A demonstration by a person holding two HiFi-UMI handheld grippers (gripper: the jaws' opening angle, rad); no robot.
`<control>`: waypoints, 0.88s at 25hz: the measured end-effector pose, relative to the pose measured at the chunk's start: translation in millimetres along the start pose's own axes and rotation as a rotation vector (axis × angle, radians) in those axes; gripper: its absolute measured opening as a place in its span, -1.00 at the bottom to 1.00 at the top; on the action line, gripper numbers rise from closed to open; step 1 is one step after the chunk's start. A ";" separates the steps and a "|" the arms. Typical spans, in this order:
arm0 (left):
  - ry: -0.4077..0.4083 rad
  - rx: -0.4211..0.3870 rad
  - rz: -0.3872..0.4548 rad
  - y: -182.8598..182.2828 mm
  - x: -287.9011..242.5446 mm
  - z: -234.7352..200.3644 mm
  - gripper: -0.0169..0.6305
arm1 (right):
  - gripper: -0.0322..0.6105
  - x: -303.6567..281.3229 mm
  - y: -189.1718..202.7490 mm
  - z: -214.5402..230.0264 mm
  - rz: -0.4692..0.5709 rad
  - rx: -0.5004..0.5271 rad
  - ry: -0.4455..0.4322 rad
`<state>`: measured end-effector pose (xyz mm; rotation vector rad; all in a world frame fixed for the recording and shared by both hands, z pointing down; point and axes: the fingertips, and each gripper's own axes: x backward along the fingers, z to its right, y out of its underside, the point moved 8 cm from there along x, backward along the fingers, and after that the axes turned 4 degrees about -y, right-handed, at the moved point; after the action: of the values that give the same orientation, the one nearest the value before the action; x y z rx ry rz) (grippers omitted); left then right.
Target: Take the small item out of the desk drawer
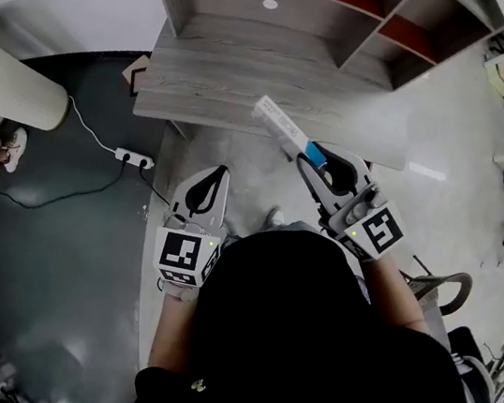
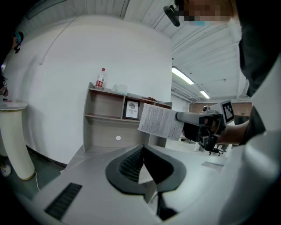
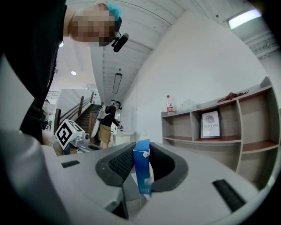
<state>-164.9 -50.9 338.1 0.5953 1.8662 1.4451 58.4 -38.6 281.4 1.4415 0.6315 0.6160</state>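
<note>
A small white and blue box (image 1: 282,127) sticks out from my right gripper (image 1: 319,156), which is shut on its blue end. In the right gripper view the blue end (image 3: 142,169) stands upright between the dark pads (image 3: 120,163). My left gripper (image 1: 220,170) hangs beside it, shut with nothing in it; its pads (image 2: 131,163) meet at the tips. The left gripper view shows the box's printed white side (image 2: 160,121) held up in the air. Both grippers hover in front of the grey wooden desk (image 1: 240,65). No drawer is in view.
A shelf unit with a framed picture (image 2: 131,110) and a red bottle (image 2: 100,79) stands on the desk. On the floor at the left are a white cylinder (image 1: 0,79), a power strip (image 1: 134,157) and someone's shoes (image 1: 7,149). A person (image 3: 107,125) stands far off.
</note>
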 end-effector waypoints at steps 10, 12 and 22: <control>0.024 0.009 0.049 -13.3 0.9 -7.6 -0.93 | -0.63 -4.1 -3.8 -1.2 0.029 0.005 0.005; 0.026 0.002 0.057 -15.3 2.7 -8.7 -0.93 | -0.63 -5.8 -2.1 -1.9 0.027 0.001 0.009; 0.026 -0.006 0.053 -16.1 7.0 -12.1 -0.93 | -0.64 -7.6 3.5 -2.7 0.007 0.007 0.039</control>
<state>-177.7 -58.0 322.6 0.6303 1.8777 1.4990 51.2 -42.0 284.9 1.4418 0.6597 0.6497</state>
